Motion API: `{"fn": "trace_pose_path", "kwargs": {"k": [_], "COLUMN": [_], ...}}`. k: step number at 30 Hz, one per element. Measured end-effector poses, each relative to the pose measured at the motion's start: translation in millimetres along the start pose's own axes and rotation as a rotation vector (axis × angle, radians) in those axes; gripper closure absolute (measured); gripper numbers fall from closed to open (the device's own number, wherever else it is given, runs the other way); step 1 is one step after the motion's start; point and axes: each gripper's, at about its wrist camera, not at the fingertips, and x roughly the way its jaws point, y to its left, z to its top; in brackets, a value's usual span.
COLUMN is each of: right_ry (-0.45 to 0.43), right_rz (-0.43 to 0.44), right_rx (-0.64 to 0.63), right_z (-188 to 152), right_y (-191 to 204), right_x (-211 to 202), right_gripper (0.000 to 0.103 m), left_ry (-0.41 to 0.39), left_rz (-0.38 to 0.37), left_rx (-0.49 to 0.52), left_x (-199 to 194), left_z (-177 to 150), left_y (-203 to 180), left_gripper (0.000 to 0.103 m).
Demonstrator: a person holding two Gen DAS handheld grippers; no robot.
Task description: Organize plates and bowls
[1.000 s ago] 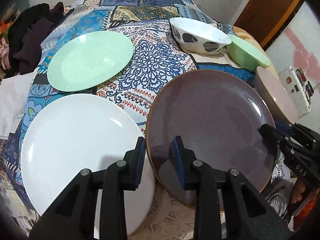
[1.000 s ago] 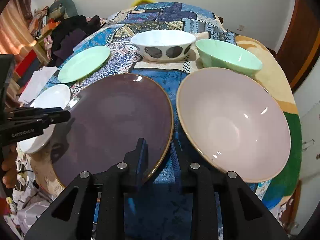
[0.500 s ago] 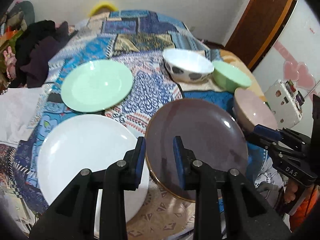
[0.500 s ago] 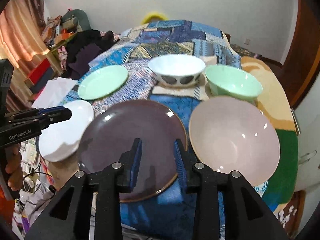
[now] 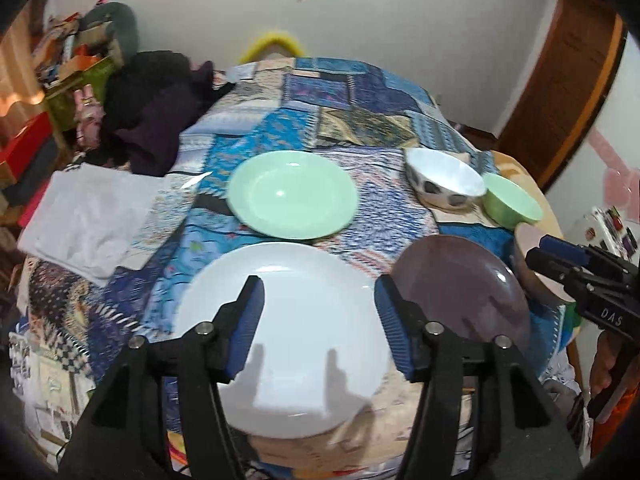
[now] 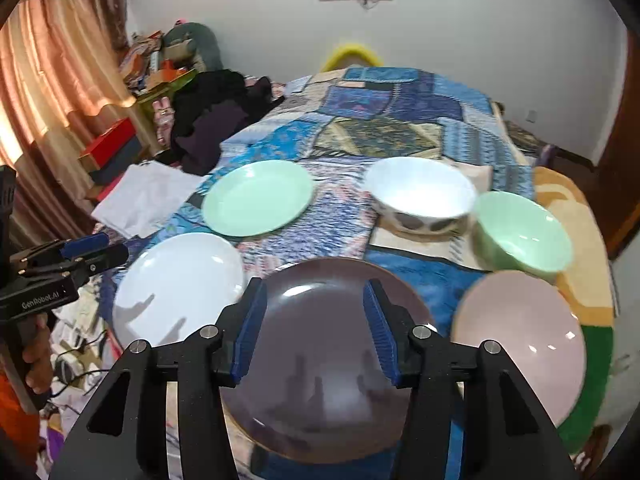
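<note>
Landmark: brown plate (image 6: pixel 332 352), flat on the patterned bedspread (image 6: pixel 380 128) at its near edge.
White plate (image 5: pixel 288 336): just left of the brown plate, apart from it.
Green plate (image 6: pixel 258 198): beyond the white plate, left and behind the brown plate.
Spotted bowl (image 6: pixel 420 198): behind the brown plate; green bowl (image 6: pixel 520 232) just to its right.
Pink bowl (image 6: pixel 520 340): just right of the brown plate.
Left gripper (image 5: pixel 318 328): tongs spread wide, nothing between them, held over the white plate.
Right gripper (image 6: pixel 312 330): tongs spread wide, nothing held, over the brown plate.
Step in hand: by judgement, choosing a first piece; nothing stacked yet.
Next move calls for: lowering to a plate's rim and pinching it edge-on, as flat plates offer no other hold.
</note>
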Motion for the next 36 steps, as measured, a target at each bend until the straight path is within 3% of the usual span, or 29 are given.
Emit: {"fn": "trace_pose_path", "kwargs": {"k": [6,13,25,33,36], "right_ry": [0.047,0.128,0.314,0.405,0.424], "right_rz": [0.041,0.084,0.161,0.198,0.187], "right_rx": [-0.061,-0.148,-0.215,-0.210,-0.193], "right_z": [13,25,26,22,21], "right_y": [24,48,73,74,71], "right_x": [26,65,138,164,170], "right_gripper": [0.055,0.054,0.054,0.072,0.079], "left_ry": [0.001,0.073,0.176,0.228,0.230], "left_rz": [0.060,0.099,0.068,-0.006,-0.028], "left_rx": [-0.036,-0.101,-0.192,-0.204,-0.193], "left_x": [-1,15,38,48,49], "left_z": [-9,-29,-62,-76,-78], "left_y": [34,72,102,101,97], "left_gripper": [0.038,0.038,0.038,0.068,0.073]}}
